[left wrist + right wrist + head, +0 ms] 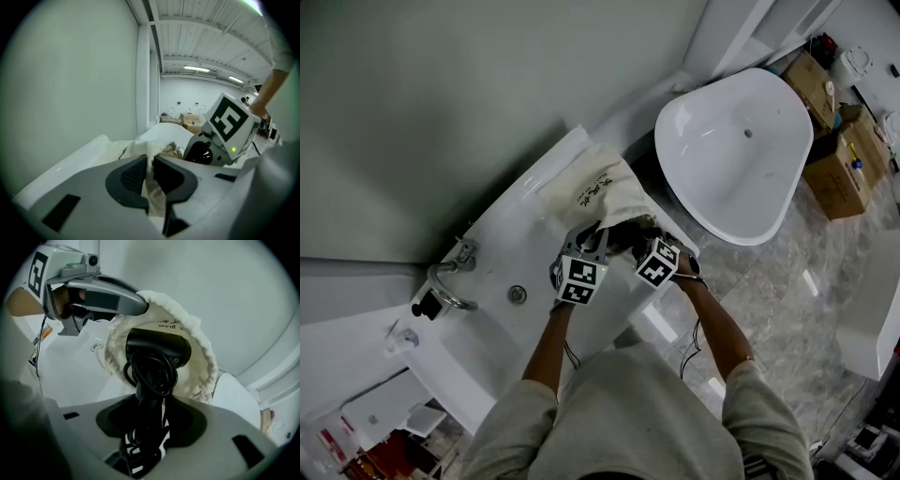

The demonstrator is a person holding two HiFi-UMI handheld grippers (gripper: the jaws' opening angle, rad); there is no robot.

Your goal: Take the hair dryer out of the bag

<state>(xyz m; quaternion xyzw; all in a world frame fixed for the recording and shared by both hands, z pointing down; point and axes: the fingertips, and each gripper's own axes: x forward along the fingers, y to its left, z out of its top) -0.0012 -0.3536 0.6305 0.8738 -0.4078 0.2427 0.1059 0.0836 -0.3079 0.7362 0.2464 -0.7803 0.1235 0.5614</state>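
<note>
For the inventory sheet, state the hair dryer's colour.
Black all over; the hair dryer shows best in the right gripper view.

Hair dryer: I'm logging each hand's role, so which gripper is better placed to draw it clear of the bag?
Right. The right gripper grips the hair dryer by its handle, at the mouth of the bag. The left gripper pinches the bag's cloth rim, so it likely serves best as anchor.

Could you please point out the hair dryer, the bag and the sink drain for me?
hair dryer [159,348]: right gripper view, on its black body.
bag [592,192]: head view, on its printed cloth side.
sink drain [517,294]: head view, on its metal centre.
</note>
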